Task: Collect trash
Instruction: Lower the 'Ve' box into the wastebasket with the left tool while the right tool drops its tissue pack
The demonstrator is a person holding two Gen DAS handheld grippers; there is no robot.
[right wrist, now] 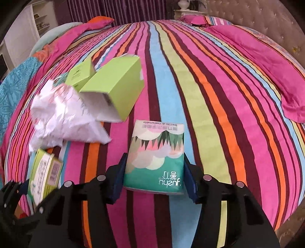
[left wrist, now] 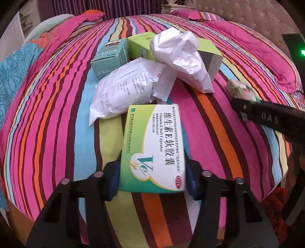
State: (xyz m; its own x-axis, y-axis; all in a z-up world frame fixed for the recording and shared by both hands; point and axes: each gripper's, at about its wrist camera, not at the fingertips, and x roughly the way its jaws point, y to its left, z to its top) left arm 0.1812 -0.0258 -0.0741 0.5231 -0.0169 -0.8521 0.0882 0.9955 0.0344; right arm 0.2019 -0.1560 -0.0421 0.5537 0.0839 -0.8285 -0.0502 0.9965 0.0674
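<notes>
My left gripper (left wrist: 152, 181) is shut on a green and white vitamin E box (left wrist: 154, 146), held above the striped bed. Beyond it lie two white crumpled packets (left wrist: 124, 91) (left wrist: 183, 57), a teal box (left wrist: 110, 55) and a lime green box (left wrist: 207, 51). My right gripper (right wrist: 154, 179) is shut on a green tissue pack (right wrist: 156, 158). In the right wrist view the vitamin box (right wrist: 43, 175) and left gripper (right wrist: 11, 192) show at lower left, with the lime boxes (right wrist: 118, 85) and a white packet (right wrist: 63, 118) behind. The right gripper (left wrist: 266, 118) with its pack (left wrist: 242, 89) shows at the left view's right edge.
The bed has a striped cover (right wrist: 190, 95) with pink pillows (right wrist: 266, 63) at right and a blue blanket (left wrist: 11, 76) at left. A tufted headboard (right wrist: 257, 15) and purple curtains (right wrist: 118, 9) stand behind. White shelves (right wrist: 28, 24) are at far left.
</notes>
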